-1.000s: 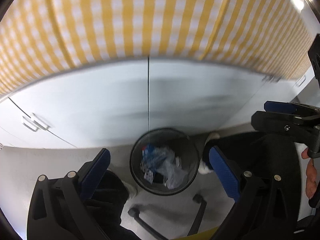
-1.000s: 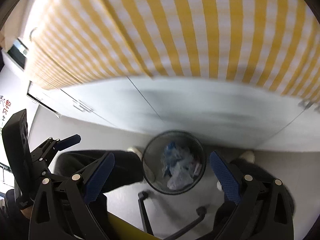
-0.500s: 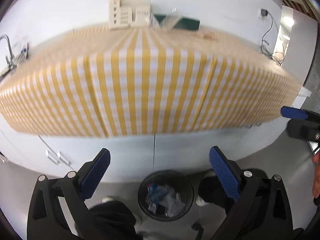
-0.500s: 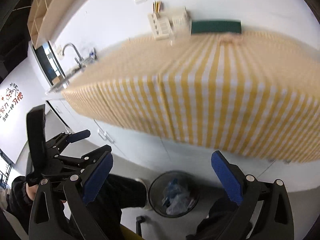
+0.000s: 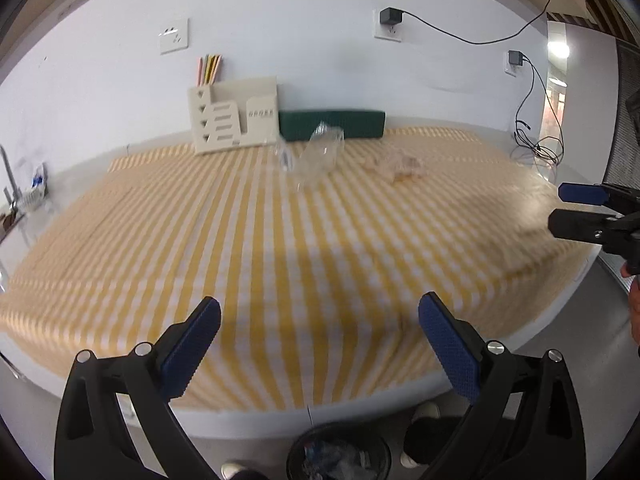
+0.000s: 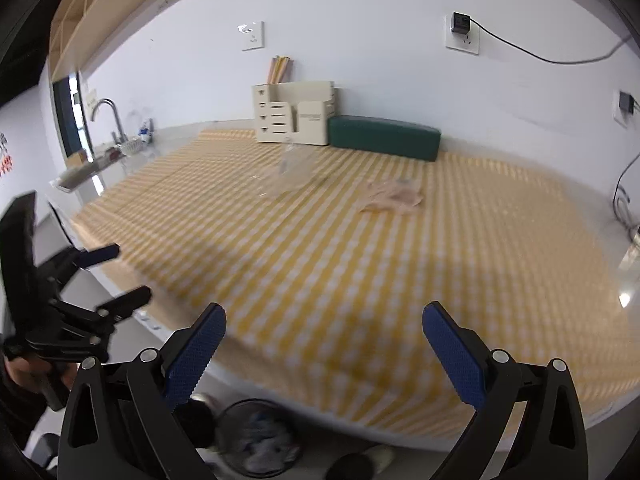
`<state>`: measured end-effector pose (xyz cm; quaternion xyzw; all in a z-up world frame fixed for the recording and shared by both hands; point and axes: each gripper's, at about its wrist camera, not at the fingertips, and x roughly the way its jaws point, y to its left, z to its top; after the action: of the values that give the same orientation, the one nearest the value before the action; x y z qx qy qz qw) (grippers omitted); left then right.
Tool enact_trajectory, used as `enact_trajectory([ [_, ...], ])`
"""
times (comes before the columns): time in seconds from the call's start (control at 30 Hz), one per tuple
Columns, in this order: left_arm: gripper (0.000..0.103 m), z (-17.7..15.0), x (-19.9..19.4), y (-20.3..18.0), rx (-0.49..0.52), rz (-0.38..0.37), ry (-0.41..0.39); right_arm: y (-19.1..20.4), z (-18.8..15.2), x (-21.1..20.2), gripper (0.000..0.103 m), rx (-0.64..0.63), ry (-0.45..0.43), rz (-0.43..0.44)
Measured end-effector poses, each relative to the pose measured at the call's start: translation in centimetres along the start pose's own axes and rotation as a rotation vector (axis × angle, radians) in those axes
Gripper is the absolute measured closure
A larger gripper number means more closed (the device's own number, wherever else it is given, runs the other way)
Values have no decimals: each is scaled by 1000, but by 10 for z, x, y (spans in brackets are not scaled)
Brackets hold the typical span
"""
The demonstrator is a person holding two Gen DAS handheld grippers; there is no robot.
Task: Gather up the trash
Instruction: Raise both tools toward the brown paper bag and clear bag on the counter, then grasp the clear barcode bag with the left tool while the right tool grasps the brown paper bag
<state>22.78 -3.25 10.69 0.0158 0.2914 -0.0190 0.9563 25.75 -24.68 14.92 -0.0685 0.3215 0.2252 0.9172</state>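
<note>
A crushed clear plastic bottle (image 5: 320, 152) (image 6: 290, 174) lies far back on the yellow checked tablecloth (image 5: 280, 248) (image 6: 360, 248). To its right sits a crumpled pale wrapper (image 5: 396, 166) (image 6: 394, 198). Under the table's front edge stands a black mesh bin (image 5: 340, 456) (image 6: 256, 440) holding trash. My left gripper (image 5: 320, 348) is open and empty over the near edge. My right gripper (image 6: 324, 352) is also open and empty. Each gripper shows in the other's view: the right gripper (image 5: 580, 212) at far right, the left gripper (image 6: 112, 276) at far left.
A cream desk organiser (image 5: 234, 118) (image 6: 296, 114) and a dark green case (image 5: 332, 124) (image 6: 384, 138) stand against the back wall. A sink with a tap (image 6: 106, 120) is at the left. Cables (image 5: 532, 136) hang at the right. A person's shoes (image 5: 424, 412) are beside the bin.
Both grippers have tilted up from looking down into the bin to facing the tabletop. The bin has dropped to the bottom of both views. Both stay open.
</note>
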Motion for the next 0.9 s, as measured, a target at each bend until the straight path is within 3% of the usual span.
enact_trajectory([
  [0.4, 5, 90, 114, 1, 47, 68, 67, -63, 61, 133, 4, 57, 139, -52],
  [0.53, 9, 112, 158, 3, 115, 120, 110, -73, 77, 178, 4, 70, 186, -46],
  [0.63, 17, 121, 182, 11, 104, 133, 145, -77, 91, 200, 4, 56, 201, -42],
  [0.73, 38, 124, 201, 18, 78, 108, 196, -84, 101, 222, 4, 98, 226, -41],
  [0.8, 62, 125, 209, 21, 84, 103, 220, -85, 106, 231, 4, 120, 230, -49],
  [0.9, 84, 126, 215, 26, 71, 57, 239, -82, 112, 239, 4, 110, 229, -55],
])
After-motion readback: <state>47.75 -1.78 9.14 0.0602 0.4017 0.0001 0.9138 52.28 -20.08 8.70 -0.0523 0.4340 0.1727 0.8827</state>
